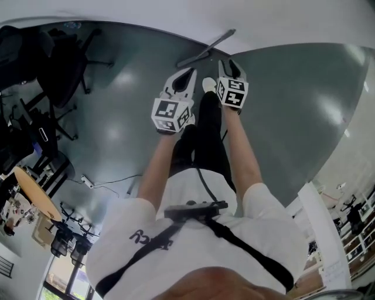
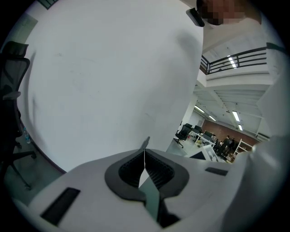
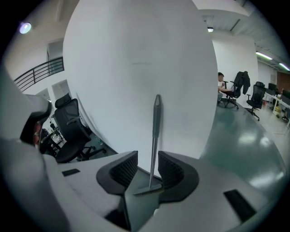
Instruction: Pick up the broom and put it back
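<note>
Head view: both arms reach forward and down over the grey floor (image 1: 293,105), left gripper (image 1: 186,75) and right gripper (image 1: 229,65) side by side, each with its marker cube facing up. Just beyond their tips the broom (image 1: 206,48) leans against the white wall (image 1: 176,17), its foot where wall meets floor. Left gripper view: the ribbed pads (image 2: 131,170) are pressed together along a thin seam, nothing between them, and only bare wall lies ahead. Right gripper view: the pads (image 3: 124,170) stand spread. The broom shows in the gap, handle upright against the wall and brush head down on the floor. Neither pad touches it, and it appears to stand beyond the tips rather than inside them. A black office chair (image 3: 72,131) sits off to the left of that view, well apart from the broom.
</note>
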